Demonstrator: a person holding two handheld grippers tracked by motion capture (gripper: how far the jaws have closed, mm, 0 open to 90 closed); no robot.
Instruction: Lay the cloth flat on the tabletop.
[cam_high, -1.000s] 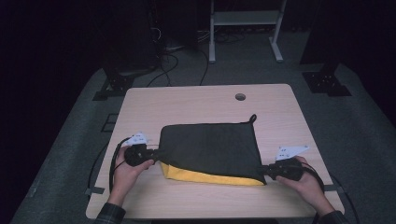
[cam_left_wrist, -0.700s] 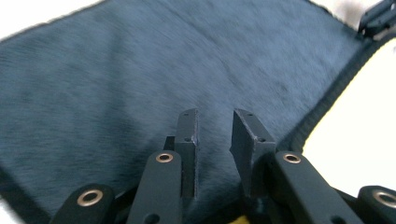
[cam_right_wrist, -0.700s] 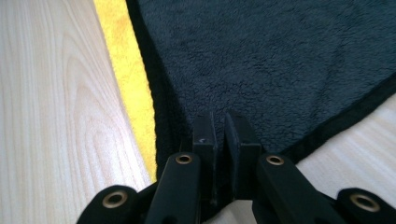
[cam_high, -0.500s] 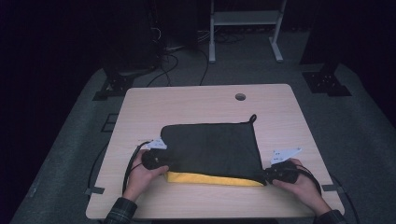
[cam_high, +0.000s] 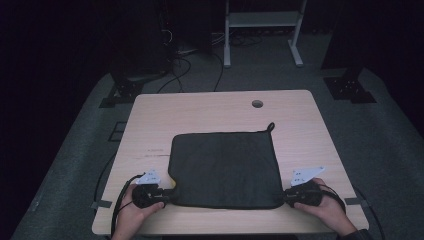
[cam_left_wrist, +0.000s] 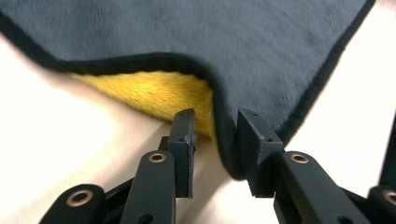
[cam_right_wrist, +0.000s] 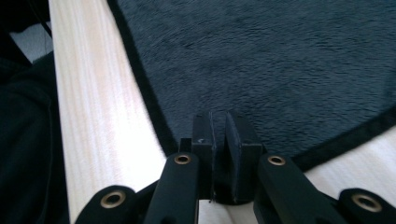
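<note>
Left hand-held gripper (cam_high: 162, 196) sits at the near-left corner of the dark cloth (cam_high: 225, 167); its jaws have just been opening, and in the left gripper view they stand a narrow way apart w/ the cloth's black-bound corner (cam_left_wrist: 224, 140) between them, pads not pressing, so it looks like a release. Yellow underside (cam_left_wrist: 159, 93) peeks out beside that corner, a small lifted flap. Right hand-held gripper (cam_high: 290, 196) is at the cloth's near-right corner, jaws nearly together and pinching the bound edge (cam_right_wrist: 218, 154). Vs the earlier high views: the near edge of the cloth lay further back w/ a yellow band showing along it; now that edge is drawn down toward the near side of the worktop (cam_high: 200, 107) and the cloth lies almost flat, dark side up, only a sliver of yellow (cam_high: 171, 189) by the left corner. Hanging loop (cam_high: 270, 126) is at the cloth's far-right corner. Judgement: spreading is about done; left corner wants settling, right corner not yet let go. Containers: none on the worktop; a round hole (cam_high: 257, 103) lies beyond the cloth's far edge.
</note>
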